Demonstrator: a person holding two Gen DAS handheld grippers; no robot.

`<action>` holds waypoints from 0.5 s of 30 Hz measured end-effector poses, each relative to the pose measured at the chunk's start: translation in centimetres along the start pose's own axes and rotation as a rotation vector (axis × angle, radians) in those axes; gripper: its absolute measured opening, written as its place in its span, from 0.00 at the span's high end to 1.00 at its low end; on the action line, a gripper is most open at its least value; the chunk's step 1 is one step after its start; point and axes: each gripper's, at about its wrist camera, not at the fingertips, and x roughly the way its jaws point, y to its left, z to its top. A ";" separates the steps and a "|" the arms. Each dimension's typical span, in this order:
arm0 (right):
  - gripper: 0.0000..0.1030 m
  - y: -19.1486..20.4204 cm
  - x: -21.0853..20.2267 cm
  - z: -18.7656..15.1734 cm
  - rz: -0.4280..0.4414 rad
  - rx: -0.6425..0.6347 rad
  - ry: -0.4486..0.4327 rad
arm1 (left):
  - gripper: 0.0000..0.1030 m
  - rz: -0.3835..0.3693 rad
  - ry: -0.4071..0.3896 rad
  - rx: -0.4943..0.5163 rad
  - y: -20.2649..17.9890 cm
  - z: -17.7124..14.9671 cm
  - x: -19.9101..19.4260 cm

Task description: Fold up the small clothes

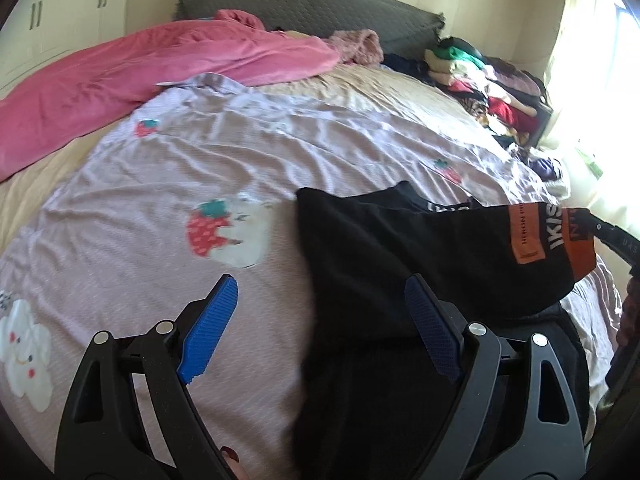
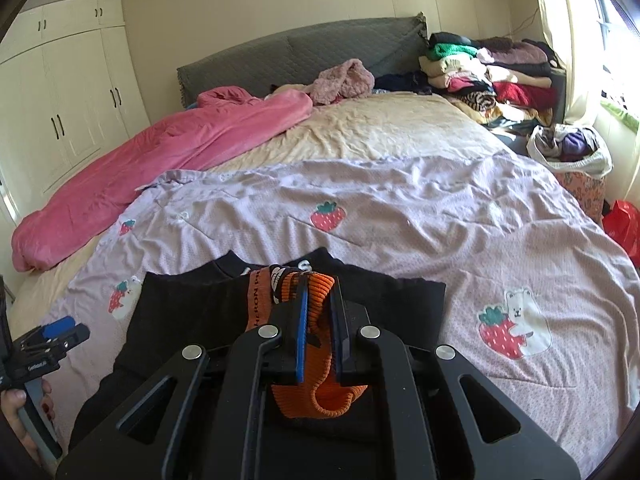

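A black sweater (image 1: 384, 248) with an orange ribbed cuff (image 1: 560, 240) lies on a lilac strawberry-print sheet (image 1: 200, 152). My left gripper (image 1: 320, 280) is open, its right pad (image 1: 430, 320) over the black cloth and its left pad over the sheet, holding nothing. In the right wrist view my right gripper (image 2: 320, 282) is shut on the orange cuff (image 2: 316, 400), which it holds up over the black sweater (image 2: 180, 312). The left gripper (image 2: 60, 330) shows at the far left, held by a hand (image 2: 20, 416).
A pink blanket (image 2: 140, 168) lies along the bed's left side before a grey headboard (image 2: 300, 52). Stacked clothes (image 2: 492, 76) and a white bag (image 2: 568, 148) sit at the far right, with a red bag (image 2: 622, 228) below. Wardrobe doors (image 2: 60, 112) stand on the left.
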 end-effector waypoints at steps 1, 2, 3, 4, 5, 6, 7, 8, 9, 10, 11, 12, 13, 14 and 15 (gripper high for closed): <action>0.92 -0.2 0.1 -0.2 -0.002 0.001 0.007 | 0.27 -0.003 0.009 0.011 -0.6 0.3 0.6; 0.92 -0.3 0.2 -0.3 -0.003 0.002 0.010 | 0.30 -0.006 0.019 0.022 -1.3 0.6 1.2; 0.92 -0.5 0.3 -0.4 -0.005 0.004 0.014 | 0.30 -0.011 0.026 0.026 -1.7 0.7 1.6; 0.92 -0.6 0.4 -0.5 -0.006 0.005 0.019 | 0.31 -0.028 0.039 0.030 -2.5 1.0 2.3; 0.92 -0.8 0.5 -0.5 -0.007 0.006 0.021 | 0.31 -0.039 0.048 0.032 -2.9 1.2 2.8; 0.92 -0.9 0.5 -0.6 -0.008 0.007 0.022 | 0.31 -0.053 0.056 0.033 -3.4 1.4 3.3; 0.92 -1.0 0.5 -0.6 -0.009 0.006 0.027 | 0.31 -0.082 0.066 0.035 -4.1 1.6 4.0; 0.92 -1.0 0.6 -0.6 -0.011 0.004 0.031 | 0.31 -0.101 0.069 0.035 -4.5 1.6 4.3; 0.92 -1.0 0.7 -0.6 -0.020 -0.005 0.036 | 0.31 -0.128 0.082 0.036 -5.0 1.6 5.1; 0.92 -1.0 0.7 -0.6 -0.028 -0.014 0.040 | 0.31 -0.131 0.101 0.044 -5.3 1.5 5.9; 0.92 -0.9 0.8 -0.6 -0.037 -0.026 0.043 | 0.31 -0.129 0.122 0.054 -5.7 1.2 6.8; 0.92 -0.8 0.8 -0.5 -0.041 -0.032 0.045 | 0.32 -0.126 0.143 0.065 -6.0 0.9 7.6; 0.92 -0.8 0.9 -0.5 -0.051 -0.038 0.046 | 0.32 -0.120 0.169 0.078 -6.1 0.5 8.5; 0.92 -0.8 1.0 -0.5 -0.059 -0.042 0.049 | 0.32 -0.111 0.189 0.086 -6.1 0.1 9.1; 0.92 -0.8 1.2 -0.6 -0.072 -0.047 0.057 | 0.32 -0.101 0.205 0.092 -6.0 -0.3 9.6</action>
